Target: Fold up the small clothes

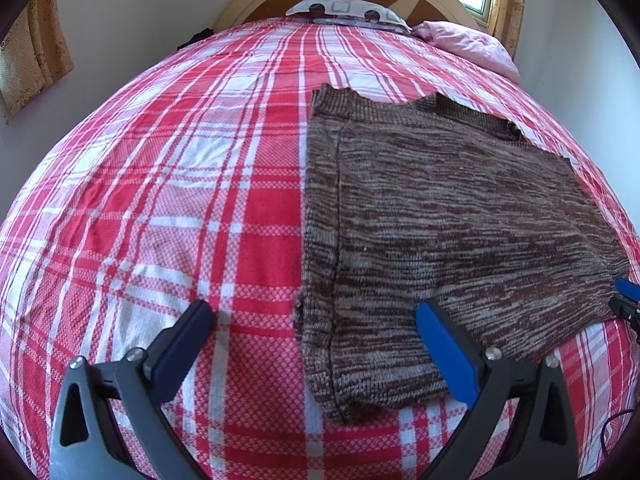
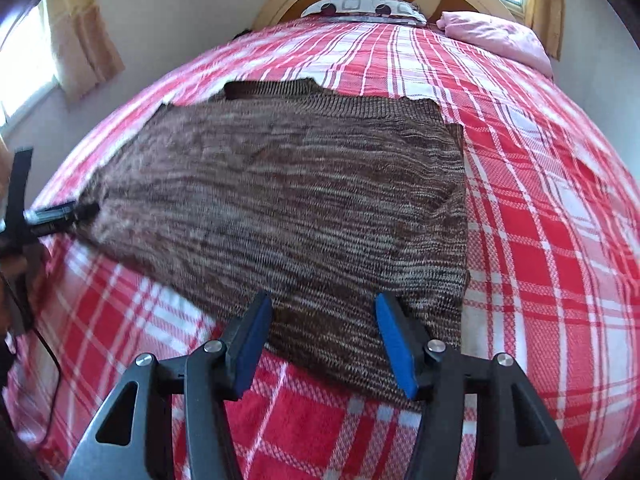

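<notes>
Both claws empty rn: left gripper wide open over sweater edge, right gripper half open w/ nothing between pads, on plaid bedspread.

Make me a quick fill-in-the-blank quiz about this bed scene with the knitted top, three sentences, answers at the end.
1. The brown knitted top lies on a bedspread checked in white and ____.
2. At the head of the bed, beside the patterned pillow, lies a plain ____ pillow.
3. The left gripper has its jaws wide ____.

Answers: red; pink; open
</notes>
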A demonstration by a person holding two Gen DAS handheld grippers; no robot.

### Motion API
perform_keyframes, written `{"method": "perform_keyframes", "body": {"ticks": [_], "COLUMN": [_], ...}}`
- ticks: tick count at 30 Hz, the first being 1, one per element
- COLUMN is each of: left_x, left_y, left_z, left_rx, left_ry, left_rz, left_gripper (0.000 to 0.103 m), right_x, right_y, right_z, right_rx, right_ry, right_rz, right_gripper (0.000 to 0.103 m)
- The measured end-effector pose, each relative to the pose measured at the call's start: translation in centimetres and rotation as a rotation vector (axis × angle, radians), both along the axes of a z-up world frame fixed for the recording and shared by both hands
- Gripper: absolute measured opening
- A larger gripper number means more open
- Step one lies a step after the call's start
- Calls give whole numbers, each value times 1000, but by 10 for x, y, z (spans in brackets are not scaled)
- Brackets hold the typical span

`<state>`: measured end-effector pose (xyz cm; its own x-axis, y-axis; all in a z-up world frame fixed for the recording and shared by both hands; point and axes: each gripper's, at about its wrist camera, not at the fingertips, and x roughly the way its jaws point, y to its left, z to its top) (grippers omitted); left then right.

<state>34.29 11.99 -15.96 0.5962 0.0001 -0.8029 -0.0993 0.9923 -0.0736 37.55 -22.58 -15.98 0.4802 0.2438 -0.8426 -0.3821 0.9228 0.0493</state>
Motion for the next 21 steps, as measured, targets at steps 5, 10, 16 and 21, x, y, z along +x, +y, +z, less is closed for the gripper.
{"method": "perform_keyframes", "body": {"ticks": [5,10,16,21], "left_x": [-4,-26,-40,-43], "left_y": [1,23,74,105], "left_z": [2,17,28,20], "left_rx": [-16,-26,46,51], "left_ry": [-5,-74,-100,-92], "left_rz": [-14,-35,53,119], "left_gripper": [103,103,103,103], "right_x": [-3,-11,-30,-41], "right_y": [3,16,76,137], "right_z": [1,16,39,49], "right_rx": [-63,-72,-97,-97], "right_ry": [4,-15,-119,-164], "right_rz": [3,14,177,295], "right_gripper": [56,56,56,56]}}
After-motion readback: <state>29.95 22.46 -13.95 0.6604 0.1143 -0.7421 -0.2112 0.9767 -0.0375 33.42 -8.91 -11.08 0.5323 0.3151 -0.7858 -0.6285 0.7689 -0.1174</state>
